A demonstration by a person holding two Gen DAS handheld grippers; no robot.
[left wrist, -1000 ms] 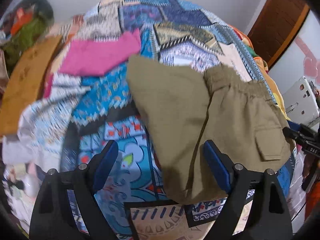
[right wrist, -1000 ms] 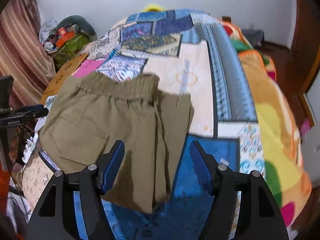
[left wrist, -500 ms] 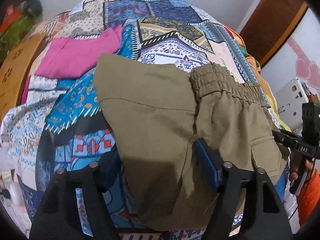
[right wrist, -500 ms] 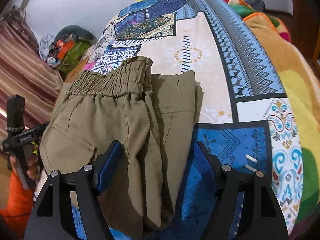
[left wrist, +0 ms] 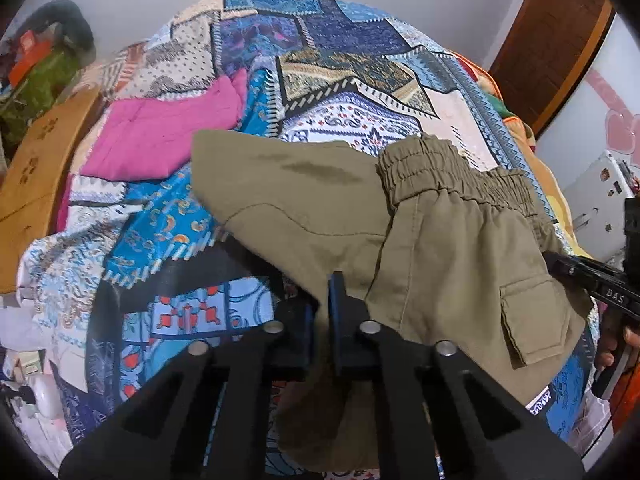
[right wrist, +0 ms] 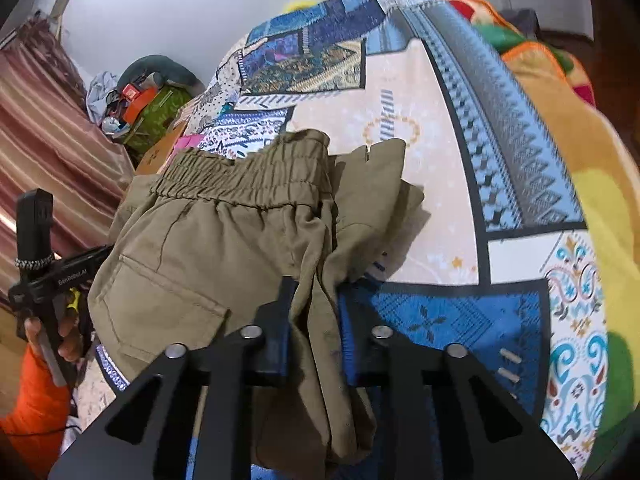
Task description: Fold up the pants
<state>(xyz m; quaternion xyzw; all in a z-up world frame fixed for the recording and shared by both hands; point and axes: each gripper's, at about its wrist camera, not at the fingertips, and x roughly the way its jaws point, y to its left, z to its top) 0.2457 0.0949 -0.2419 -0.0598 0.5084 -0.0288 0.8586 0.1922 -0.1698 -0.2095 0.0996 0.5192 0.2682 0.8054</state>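
Olive-green pants [left wrist: 440, 240] with an elastic waistband lie partly folded on a patterned bedspread [left wrist: 340, 72]. My left gripper [left wrist: 322, 312] is shut on the near edge of the pants, the fabric pinched between its blue pads. In the right wrist view the pants [right wrist: 208, 248] lie with the waistband away from me and a pocket at the left. My right gripper [right wrist: 316, 320] is shut on a bunched fold of the pants at their near right side. Each gripper also shows in the other's view: the right one [left wrist: 600, 292], the left one [right wrist: 52, 276].
A folded pink garment [left wrist: 160, 136] lies on the bedspread behind the pants to the left. A wooden board [left wrist: 36, 172] and a pile of clutter [right wrist: 140, 100] stand at the bed's left side. A striped curtain [right wrist: 48, 140] hangs at far left. A brown door [left wrist: 552, 32] is at right.
Both grippers have moved in onto the near edge of the pants and closed on the fabric. They were open a second ago.
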